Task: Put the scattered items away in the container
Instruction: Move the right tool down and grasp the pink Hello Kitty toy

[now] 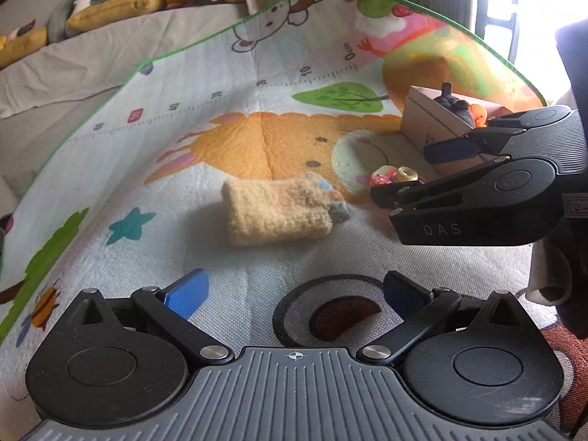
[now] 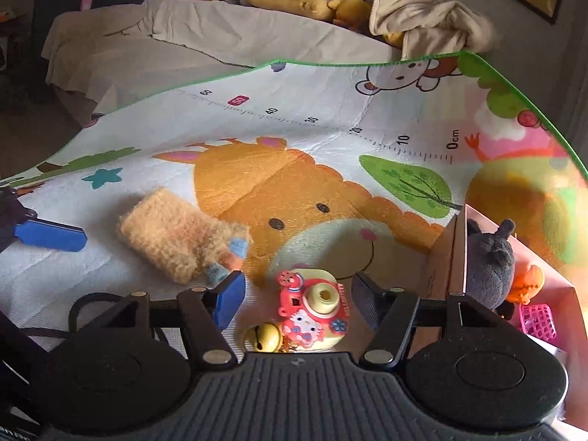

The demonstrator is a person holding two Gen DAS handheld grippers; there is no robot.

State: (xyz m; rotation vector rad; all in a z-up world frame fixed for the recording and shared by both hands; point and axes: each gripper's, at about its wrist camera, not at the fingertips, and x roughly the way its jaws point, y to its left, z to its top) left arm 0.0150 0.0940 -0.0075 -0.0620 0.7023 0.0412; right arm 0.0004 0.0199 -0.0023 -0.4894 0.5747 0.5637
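Two sets of tongs work over a cartoon play mat (image 2: 330, 139) spread on a bed (image 2: 147, 44). Left tongs (image 1: 296, 294) hang spread wide with nothing between the blue pads, above the mat's printed black ring. Right tongs (image 2: 297, 296) are also parted and hold nothing; they straddle a red and cream toy camera (image 2: 316, 310) lying on the mat, with a yellow bell (image 2: 262, 336) attached just beside it. Seen from the left wrist view, the right tongs' body carries the raised letters "DAS".

A fuzzy yellow knitted pouch (image 1: 275, 213) with blue and orange trim lies on the mat, near the camera and apart from both tongs. At the mat's right side stands a cardboard box (image 2: 444, 257), pink inside, already containing a dark grey plush toy (image 2: 490, 264), an orange toy (image 2: 527, 283) and a small pink basket (image 2: 538, 321).

Printed along the mat is a ruler scale reading "0cm", "10", "20", "30", "40", a pink "50" and "60". The camera's side bears lettering too small to read. Plush toys (image 2: 349, 3) and a crumpled cream blanket (image 2: 430, 18) sit at the bed's far end.
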